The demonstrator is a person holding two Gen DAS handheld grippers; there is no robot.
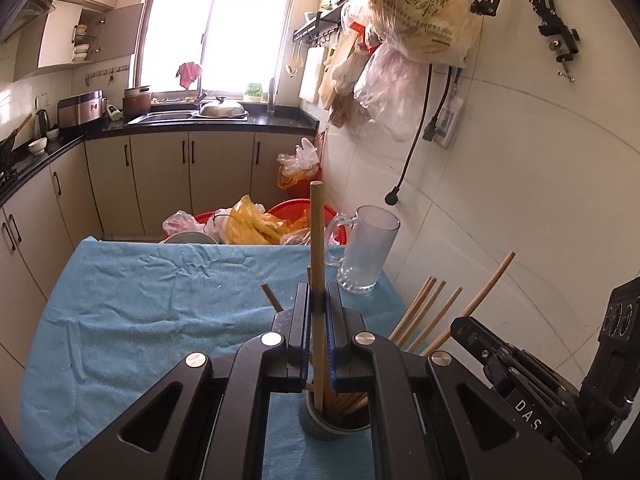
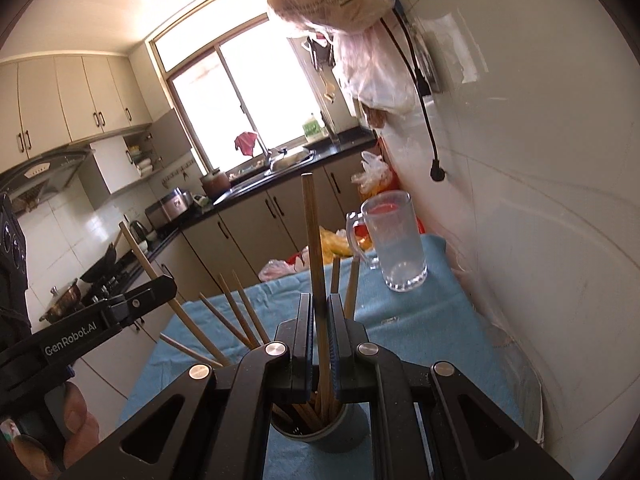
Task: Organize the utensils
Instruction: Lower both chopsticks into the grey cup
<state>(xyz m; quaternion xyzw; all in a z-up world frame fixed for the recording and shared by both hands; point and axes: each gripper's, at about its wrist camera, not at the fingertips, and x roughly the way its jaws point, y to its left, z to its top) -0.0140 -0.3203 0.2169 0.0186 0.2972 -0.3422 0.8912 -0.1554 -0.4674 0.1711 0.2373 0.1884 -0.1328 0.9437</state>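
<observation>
The left gripper (image 1: pixel 318 308) pinches one long wooden chopstick (image 1: pixel 317 264) upright between its blue-padded jaws, its lower end inside the round grey holder cup (image 1: pixel 320 428) on the blue cloth-covered table (image 1: pixel 140 300). The right gripper (image 2: pixel 319 312) likewise clamps a second wooden chopstick (image 2: pixel 314 248) over the same cup, which holds more chopsticks. A clear glass mug (image 2: pixel 394 244) stands near the table's far right corner.

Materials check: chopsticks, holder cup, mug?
Chopsticks: likely bamboo or wood, tan matte sticks. Holder cup: dull grey, maybe ceramic or plastic; no gloss to tell. Mug: clear glass look, see-through with thick base and handle, possibly hard plastic.
</observation>
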